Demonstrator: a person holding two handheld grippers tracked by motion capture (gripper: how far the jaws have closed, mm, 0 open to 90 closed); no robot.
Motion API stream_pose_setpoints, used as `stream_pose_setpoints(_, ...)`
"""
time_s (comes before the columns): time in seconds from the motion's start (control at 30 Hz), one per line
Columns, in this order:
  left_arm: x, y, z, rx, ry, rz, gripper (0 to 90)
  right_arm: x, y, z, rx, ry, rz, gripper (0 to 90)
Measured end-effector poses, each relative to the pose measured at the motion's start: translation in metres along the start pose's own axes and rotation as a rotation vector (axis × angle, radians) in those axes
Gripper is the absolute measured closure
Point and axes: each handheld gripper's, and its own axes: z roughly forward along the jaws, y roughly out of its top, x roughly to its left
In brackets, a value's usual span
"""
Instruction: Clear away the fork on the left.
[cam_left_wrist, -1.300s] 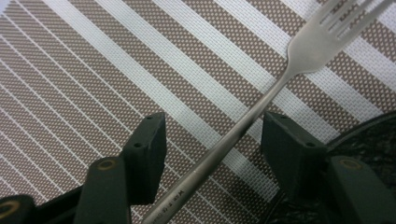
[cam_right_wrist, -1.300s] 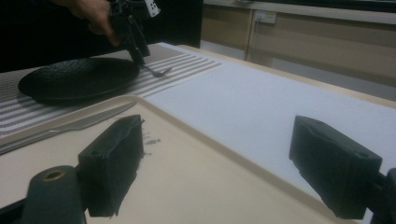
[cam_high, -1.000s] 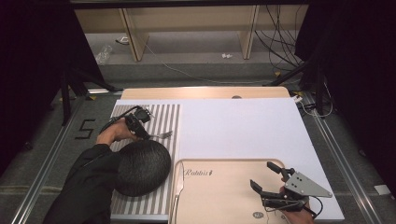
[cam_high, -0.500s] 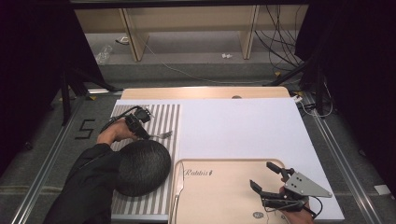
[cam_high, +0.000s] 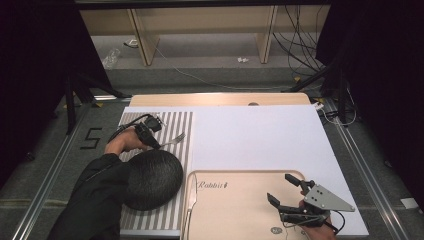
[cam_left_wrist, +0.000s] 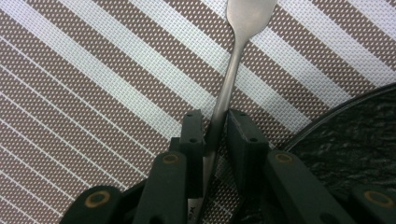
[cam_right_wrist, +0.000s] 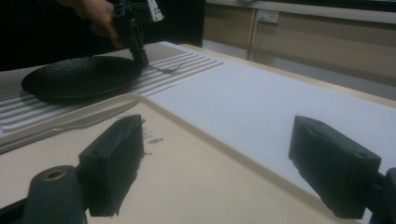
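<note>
Left tongs (cam_left_wrist: 212, 126), jaws just closing, pinch a fork (cam_left_wrist: 233, 60) handle on the striped placemat (cam_left_wrist: 93, 93); squeeze firmly before lifting. Right tongs (cam_right_wrist: 215, 154) gape empty over the tray (cam_right_wrist: 196, 186).

Both grippers are held low over the table.
The left gripper's (cam_left_wrist: 215, 122) jaws have just been closing to a narrow gap; the right gripper's (cam_high: 285, 192) jaws are spread wide.
</note>
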Motion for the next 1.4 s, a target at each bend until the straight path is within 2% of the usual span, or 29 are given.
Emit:
stream_pose_setpoints(0.1, -0.001, 0.0, 0.0, 0.0, -0.003, 0.009, 81.6, 0.0, 0.0, 0.0, 0.0, 0.001, 0.0, 18.9)
stream_pose_setpoints(0.43, -0.002, 0.0, 0.0, -0.002, 0.01, 0.004, 83.0, 0.0, 0.0, 0.0, 0.004, 0.002, 0.002, 19.0)
stream_pose_setpoints(0.5, -0.001, 0.0, -0.001, 0.002, 0.048, -0.004, 83.1, 0.0, 0.0, 0.001, 0.003, 0.001, 0.001, 19.1)
stream_pose_setpoints(0.6, 0.003, -0.002, -0.004, 0.002, 0.078, -0.018, 83.1, 0.0, 0.0, 0.001, 0.005, 0.002, 0.003, 19.0)
stream_pose_setpoints(0.8, 0.008, -0.006, -0.018, -0.026, 0.159, -0.044, 83.1, 0.0, -0.001, 0.002, 0.005, 0.002, 0.005, 19.1)
stream_pose_setpoints(0.93, 0.01, -0.009, -0.027, -0.023, 0.18, -0.058, 83.1, 0.001, -0.001, 0.002, 0.009, 0.003, 0.0, 19.1)
stream_pose_setpoints(1.13, 0.008, -0.013, -0.041, -0.049, 0.153, -0.109, 83.1, 0.001, -0.001, 0.003, 0.012, 0.003, 0.0, 19.1)
stream_pose_setpoints(1.23, 0.007, -0.014, -0.049, -0.099, 0.123, -0.168, 83.0, 0.001, -0.001, 0.003, 0.012, 0.003, 0.0, 19.1)
stream_pose_setpoints(1.37, -0.002, -0.015, -0.058, -0.164, 0.1, -0.213, 83.0, 0.001, -0.001, 0.003, 0.012, 0.0, -0.002, 19.1)
stream_pose_setpoints(1.4, -0.006, -0.015, -0.061, -0.188, 0.082, -0.22, 83.1, 0.001, -0.001, 0.004, 0.013, 0.0, -0.002, 19.1)
